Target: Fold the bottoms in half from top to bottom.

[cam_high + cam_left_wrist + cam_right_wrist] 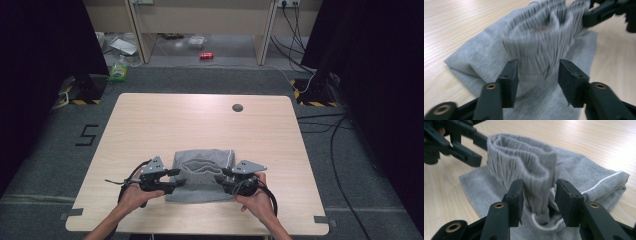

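Both grippers sit at the near edge of the table (150,115), left gripper (172,179) and right gripper (224,179) with jaws partly open, ribbed waistband standing between them, not pinched. The grey folded garment (202,175) lies near-centre, soft knit, bunched elastic band, white cord along its right edge.

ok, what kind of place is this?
Probably a lab recording station: one bare wooden table on grey carpet, black curtains at both sides, loose cables on the floor.
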A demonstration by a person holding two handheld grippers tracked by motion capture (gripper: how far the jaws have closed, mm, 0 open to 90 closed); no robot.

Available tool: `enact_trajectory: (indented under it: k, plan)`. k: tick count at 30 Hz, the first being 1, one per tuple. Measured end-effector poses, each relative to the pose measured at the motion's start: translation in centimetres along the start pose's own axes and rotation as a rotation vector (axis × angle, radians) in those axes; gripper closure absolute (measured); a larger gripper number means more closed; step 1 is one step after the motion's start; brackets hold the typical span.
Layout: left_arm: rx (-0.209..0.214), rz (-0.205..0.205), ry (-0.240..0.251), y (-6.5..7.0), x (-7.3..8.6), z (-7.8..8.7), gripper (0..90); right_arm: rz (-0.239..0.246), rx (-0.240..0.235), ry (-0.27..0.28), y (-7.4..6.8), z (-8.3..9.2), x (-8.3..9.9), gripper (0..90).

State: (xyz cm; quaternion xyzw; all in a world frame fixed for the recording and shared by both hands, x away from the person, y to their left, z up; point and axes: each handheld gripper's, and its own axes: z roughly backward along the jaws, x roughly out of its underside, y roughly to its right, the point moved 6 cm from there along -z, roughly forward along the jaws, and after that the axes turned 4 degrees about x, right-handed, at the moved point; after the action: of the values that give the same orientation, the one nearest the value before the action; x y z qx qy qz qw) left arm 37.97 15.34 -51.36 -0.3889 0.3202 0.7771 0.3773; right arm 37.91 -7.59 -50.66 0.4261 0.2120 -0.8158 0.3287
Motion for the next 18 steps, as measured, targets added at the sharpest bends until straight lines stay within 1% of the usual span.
enact_trajectory:
  k: [2, 5, 8, 9, 11, 12, 13, 14, 16, 18]
  plan:
    - [0.012, -0.004, 0.004, 0.4, -0.1, 0.2, 48.3, 0.021, 0.001, -0.014, -0.3, 0.0, 0.3, 57.5]
    - [0.030, 0.006, 0.014, 0.8, 0.0, 0.4, 46.8, 0.038, 0.004, -0.024, -0.6, 0.0, 0.7, 57.7]
    - [0.037, 0.015, 0.030, 0.9, 0.0, 0.7, 46.5, 0.036, -0.010, -0.032, -0.9, 0.3, 1.0, 56.9]
    - [0.046, 0.028, 0.039, 1.0, 0.0, 0.9, 46.4, 0.032, -0.009, -0.029, -1.0, 0.5, 1.1, 56.5]
    - [0.056, 0.040, 0.052, 1.0, -0.2, 1.1, 45.9, 0.020, -0.016, -0.024, -1.1, 1.0, 1.2, 54.9]
    - [0.050, 0.038, 0.056, 0.9, -0.3, 1.2, 45.6, 0.010, -0.023, -0.017, -1.2, 1.2, 1.2, 54.4]
    - [0.029, 0.033, 0.061, 0.6, -0.6, 1.4, 45.0, 0.004, -0.025, -0.010, -1.2, 1.4, 1.1, 53.8]
    - [0.016, 0.037, 0.068, 0.4, -0.8, 1.5, 44.5, -0.012, -0.031, 0.001, -1.2, 1.7, 1.0, 52.8]
    - [0.003, 0.065, 0.089, -0.3, -1.5, 1.6, 44.1, -0.023, -0.031, 0.020, -1.2, 1.9, 0.7, 52.0]
    - [-0.012, 0.081, 0.087, -0.7, -1.8, 1.4, 44.1, -0.017, -0.029, 0.034, -1.2, 2.0, 0.3, 52.1]
